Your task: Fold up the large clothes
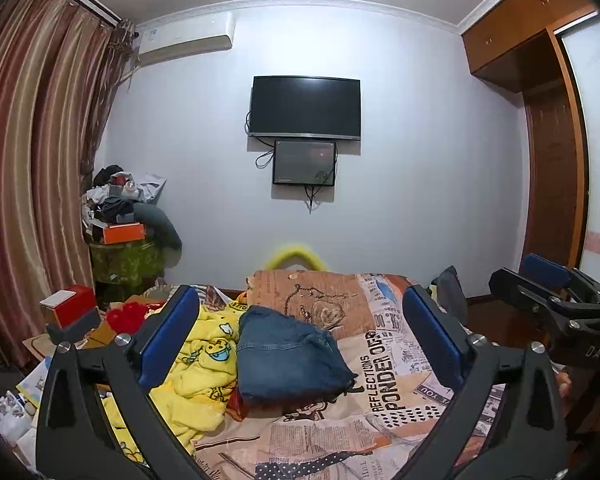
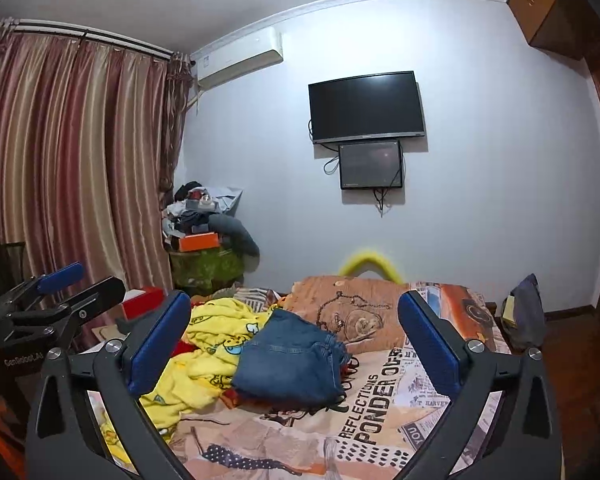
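Both grippers, left gripper [image 1: 300,328] and right gripper [image 2: 294,332], hover spread wide and empty over the folded blue denim garment [image 1: 288,356]; its loose stack, seemingly settled, could slump onto the rumpled yellow cartoon-print blanket [image 1: 204,364] if nudged.

Folded jeans [image 1: 292,356]: blue denim, dk wash, lying on the bed [image 1: 380,424] as a compact, roughly square bundle w/ several layers stacked. Layered edges show on the right side [image 2: 336,356]; top face fairly flat, a seam line running across it. Sits approx mid-bed on the newspaper-print cover, left edge touching a crumpled yellow cartoon-print blanket [image 1: 196,368]. Bundle rests loose, nothing gripping it.
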Tool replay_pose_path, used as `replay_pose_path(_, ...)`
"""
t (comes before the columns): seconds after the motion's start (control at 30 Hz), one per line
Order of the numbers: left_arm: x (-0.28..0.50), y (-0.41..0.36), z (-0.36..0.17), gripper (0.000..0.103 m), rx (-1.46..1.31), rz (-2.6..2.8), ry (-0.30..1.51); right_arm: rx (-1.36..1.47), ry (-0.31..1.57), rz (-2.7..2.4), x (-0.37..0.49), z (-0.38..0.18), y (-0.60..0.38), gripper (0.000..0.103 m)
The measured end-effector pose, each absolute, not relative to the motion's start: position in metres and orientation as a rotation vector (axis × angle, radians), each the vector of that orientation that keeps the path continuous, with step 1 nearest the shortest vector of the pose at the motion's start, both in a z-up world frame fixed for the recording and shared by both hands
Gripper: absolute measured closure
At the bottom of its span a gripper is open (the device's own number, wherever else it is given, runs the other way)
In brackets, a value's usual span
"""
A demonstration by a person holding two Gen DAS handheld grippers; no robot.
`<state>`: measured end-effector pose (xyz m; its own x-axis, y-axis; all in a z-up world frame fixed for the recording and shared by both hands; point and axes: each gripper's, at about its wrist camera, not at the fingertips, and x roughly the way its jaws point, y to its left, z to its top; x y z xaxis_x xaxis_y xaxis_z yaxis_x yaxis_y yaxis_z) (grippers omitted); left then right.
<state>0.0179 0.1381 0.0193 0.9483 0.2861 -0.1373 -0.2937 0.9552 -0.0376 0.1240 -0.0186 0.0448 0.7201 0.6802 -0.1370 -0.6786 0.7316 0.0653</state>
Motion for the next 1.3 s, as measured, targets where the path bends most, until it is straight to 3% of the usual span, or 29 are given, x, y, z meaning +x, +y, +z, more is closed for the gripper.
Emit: replay_pose_path(1.3, 0.032, 0.147, -0.001, 0.001, -0.081, 0.327, 0.184, 0.009, 0.242, 0.721, 0.127, 0.034, -0.027, 0.0)
